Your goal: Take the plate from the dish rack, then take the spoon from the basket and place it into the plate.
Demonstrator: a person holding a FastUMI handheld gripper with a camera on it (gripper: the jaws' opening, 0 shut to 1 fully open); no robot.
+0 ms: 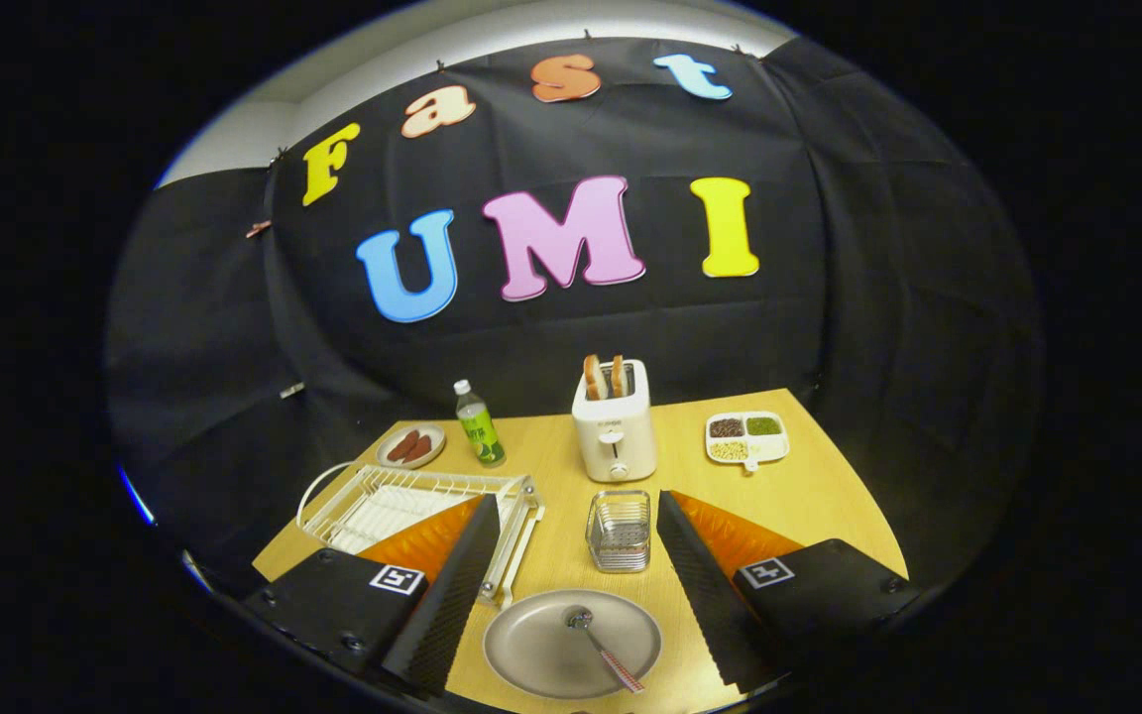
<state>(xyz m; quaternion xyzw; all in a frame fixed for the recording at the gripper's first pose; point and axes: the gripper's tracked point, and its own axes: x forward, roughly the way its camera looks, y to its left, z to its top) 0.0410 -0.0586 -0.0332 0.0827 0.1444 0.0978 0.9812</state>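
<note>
A grey plate point(551, 650) lies flat on the wooden table between my two fingers, near the table's front edge. A spoon point(603, 649) rests in it, bowl toward the plate's middle, handle pointing to the front right. My gripper point(576, 511) hovers above, open wide, with nothing between its fingers. Just beyond the plate stands the small wire basket point(619, 531). The white wire dish rack point(412, 506) sits left of it, partly hidden behind my left finger.
A white toaster point(614, 426) with two bread slices stands behind the basket. A green bottle point(479, 424) and a small dish of sausages point(410, 446) are at the back left. A divided tray of beans point(746, 437) sits at the back right.
</note>
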